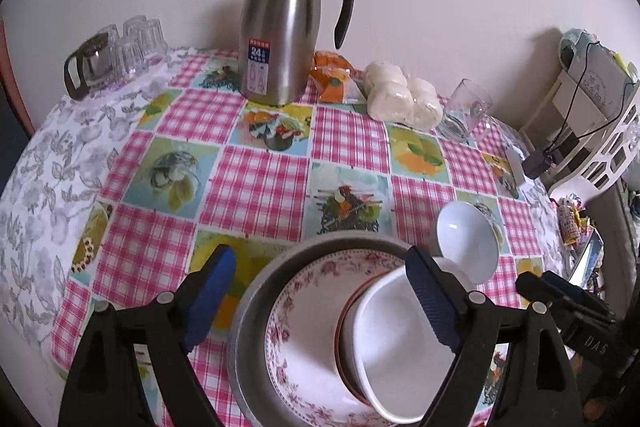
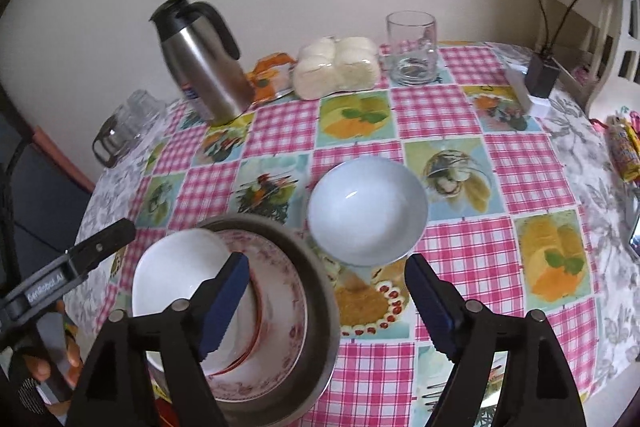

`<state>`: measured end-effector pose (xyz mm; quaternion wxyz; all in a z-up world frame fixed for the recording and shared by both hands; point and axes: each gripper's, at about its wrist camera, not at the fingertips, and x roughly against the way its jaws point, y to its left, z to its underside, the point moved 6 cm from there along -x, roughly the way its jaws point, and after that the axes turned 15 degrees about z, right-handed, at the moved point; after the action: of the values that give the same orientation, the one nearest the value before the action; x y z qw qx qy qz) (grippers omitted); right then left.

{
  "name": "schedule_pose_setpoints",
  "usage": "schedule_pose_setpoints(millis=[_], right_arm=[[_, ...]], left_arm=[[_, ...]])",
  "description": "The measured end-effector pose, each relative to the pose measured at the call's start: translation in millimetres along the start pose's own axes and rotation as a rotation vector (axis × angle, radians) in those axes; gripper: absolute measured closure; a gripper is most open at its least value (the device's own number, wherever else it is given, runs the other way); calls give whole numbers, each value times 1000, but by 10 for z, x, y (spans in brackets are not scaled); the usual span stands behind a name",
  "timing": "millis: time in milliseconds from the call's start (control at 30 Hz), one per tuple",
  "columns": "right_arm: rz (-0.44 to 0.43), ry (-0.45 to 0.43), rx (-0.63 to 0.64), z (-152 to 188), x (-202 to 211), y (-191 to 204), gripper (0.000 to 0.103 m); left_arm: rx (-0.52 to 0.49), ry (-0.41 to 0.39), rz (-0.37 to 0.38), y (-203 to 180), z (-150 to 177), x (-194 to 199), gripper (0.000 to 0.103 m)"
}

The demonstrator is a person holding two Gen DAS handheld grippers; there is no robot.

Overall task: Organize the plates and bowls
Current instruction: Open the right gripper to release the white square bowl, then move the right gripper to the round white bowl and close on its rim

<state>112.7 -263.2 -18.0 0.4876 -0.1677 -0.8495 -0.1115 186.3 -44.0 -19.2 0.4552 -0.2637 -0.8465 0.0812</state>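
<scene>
A metal pan point(image 1: 256, 291) holds a floral plate point(image 1: 304, 355), a red-rimmed bowl point(image 1: 344, 355) and a white bowl point(image 1: 392, 347) nested on top. My left gripper point(image 1: 320, 303) is open above this stack, its right finger over the white bowl. A second white bowl point(image 1: 468, 239) sits on the checked tablecloth to the right of the pan. In the right wrist view my right gripper point(image 2: 326, 303) is open and empty; the loose white bowl point(image 2: 368, 211) lies just beyond its fingertips, and the pan point(image 2: 316, 307) with the stacked white bowl point(image 2: 176, 275) is at lower left.
A steel thermos jug point(image 1: 280, 27), orange packet point(image 1: 332, 75), bag of white buns point(image 1: 400, 95) and a glass mug point(image 1: 464, 111) stand along the far side. Glasses and a glass pot point(image 1: 116, 51) sit far left. A white basket point(image 1: 600, 131) is at right.
</scene>
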Motion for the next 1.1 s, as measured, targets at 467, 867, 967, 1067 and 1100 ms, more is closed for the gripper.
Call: schedule_pose_setpoints(millis=[467, 867, 967, 1067, 1100], right_arm=[[69, 32, -140, -204, -327, -521, 14], [45, 102, -161, -239, -773, -711, 14], [40, 116, -163, -226, -904, -730, 14], [31, 140, -179, -202, -1040, -757, 14], [32, 145, -182, -194, -1073, -761, 14]], left_arm=[[-30, -42, -5, -158, -260, -184, 9], [-59, 98, 51, -638, -567, -526, 9], [-81, 161, 13, -768, -657, -677, 9], [-77, 230, 8, -870, -686, -877, 9], [-85, 247, -9, -898, -684, -941, 9]])
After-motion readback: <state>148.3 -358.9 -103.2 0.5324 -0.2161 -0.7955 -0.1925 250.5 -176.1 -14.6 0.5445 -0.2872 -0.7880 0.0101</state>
